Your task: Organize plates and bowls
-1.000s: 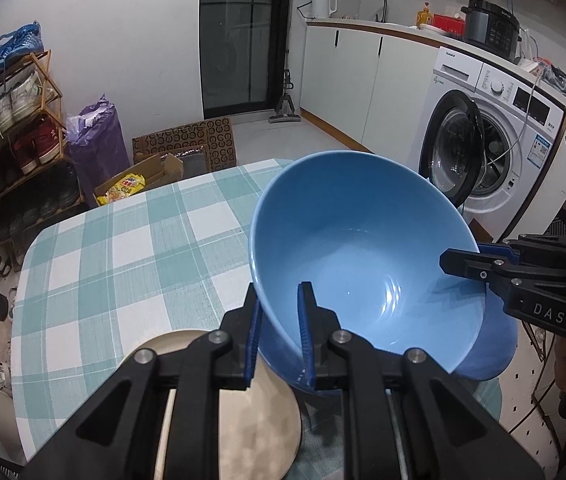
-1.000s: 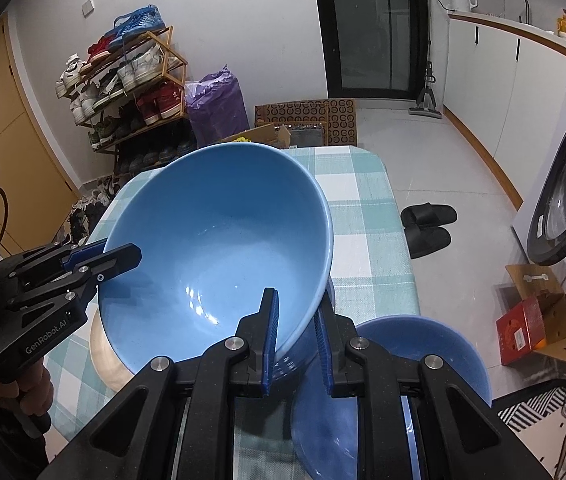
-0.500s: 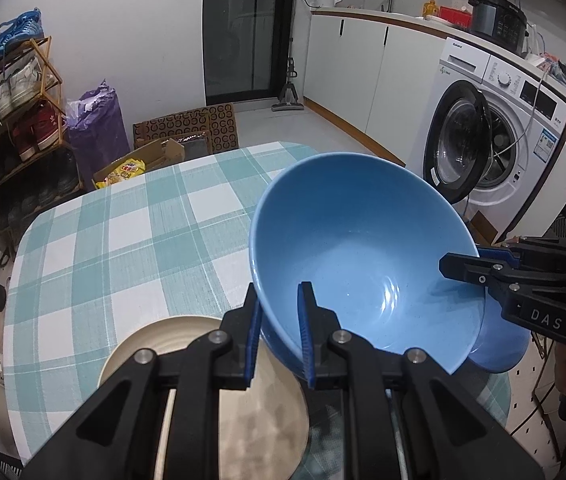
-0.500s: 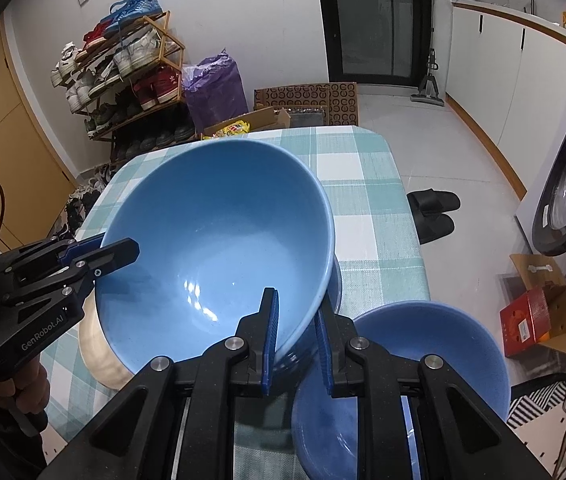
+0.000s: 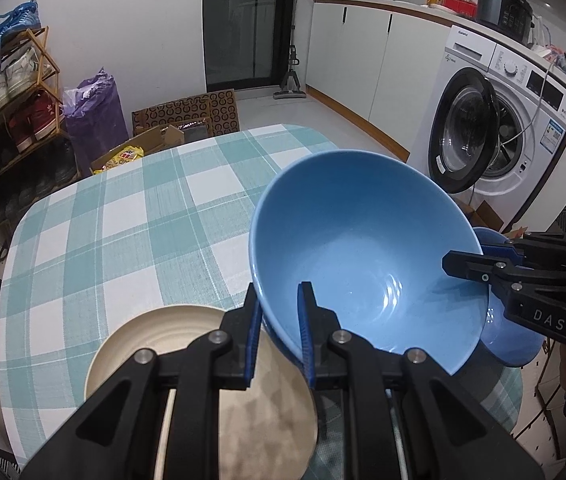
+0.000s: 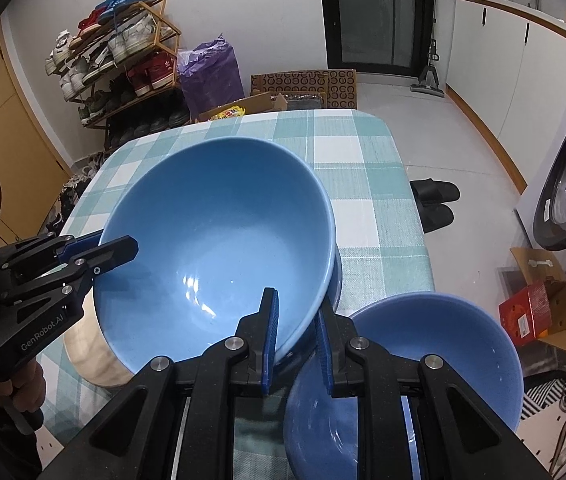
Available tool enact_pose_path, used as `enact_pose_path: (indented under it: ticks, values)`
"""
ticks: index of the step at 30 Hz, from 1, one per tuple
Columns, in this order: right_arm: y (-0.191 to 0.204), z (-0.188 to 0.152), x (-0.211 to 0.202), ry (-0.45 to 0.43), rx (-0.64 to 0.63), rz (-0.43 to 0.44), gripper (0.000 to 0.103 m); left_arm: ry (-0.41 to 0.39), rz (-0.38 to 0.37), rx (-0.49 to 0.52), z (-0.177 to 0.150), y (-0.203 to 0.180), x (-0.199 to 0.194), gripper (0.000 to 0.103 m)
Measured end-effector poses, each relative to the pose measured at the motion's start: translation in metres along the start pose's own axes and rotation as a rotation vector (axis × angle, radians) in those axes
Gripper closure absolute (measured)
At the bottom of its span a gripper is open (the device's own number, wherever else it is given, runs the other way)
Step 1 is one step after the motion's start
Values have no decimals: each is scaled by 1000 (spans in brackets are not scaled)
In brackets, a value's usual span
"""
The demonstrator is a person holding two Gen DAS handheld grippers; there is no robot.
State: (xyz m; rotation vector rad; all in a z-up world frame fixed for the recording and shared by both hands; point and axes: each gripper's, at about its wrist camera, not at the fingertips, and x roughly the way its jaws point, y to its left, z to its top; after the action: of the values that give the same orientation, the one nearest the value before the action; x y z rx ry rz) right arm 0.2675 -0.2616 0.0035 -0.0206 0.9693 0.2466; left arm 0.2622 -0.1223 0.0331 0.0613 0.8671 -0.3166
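Checked tabletop point(image 5: 123, 216) carried a cream plate point(image 5: 171, 344) left of both tongs, which pinched the large blue bowl point(image 5: 363, 256); the smaller blue bowl point(image 6: 423, 360) sat right, stacking apparently unfinished.

We have the large blue bowl point(image 6: 219, 240) dead centre, our right gripper point(image 6: 297, 332) clamped on its rim at 6 o'clock, one finger inside, one outside. At 9 o'clock the left gripper point(image 6: 101, 250) pinches the opposite rim. A smaller blue bowl point(image 6: 423, 364) sits at 4 o'clock, just beside our fingers. A beige plate point(image 6: 91, 356) peeks out at 8 o'clock beneath the big bowl, on the green checked tablecloth point(image 6: 367, 184).
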Motion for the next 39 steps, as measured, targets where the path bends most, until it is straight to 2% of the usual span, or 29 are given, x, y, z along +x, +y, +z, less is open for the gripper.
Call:
enact_pose_path:
  ticks: [17, 28, 39]
  values:
    - [3, -6, 22, 31, -35, -47, 85, 36, 31, 29, -7, -3, 22, 88]
    - [15, -10, 26, 22, -107, -120, 82, 43, 55, 58, -9, -6, 28, 86]
    - [30, -16, 32, 12, -213, -229, 81, 45, 61, 83, -15, -8, 30, 83]
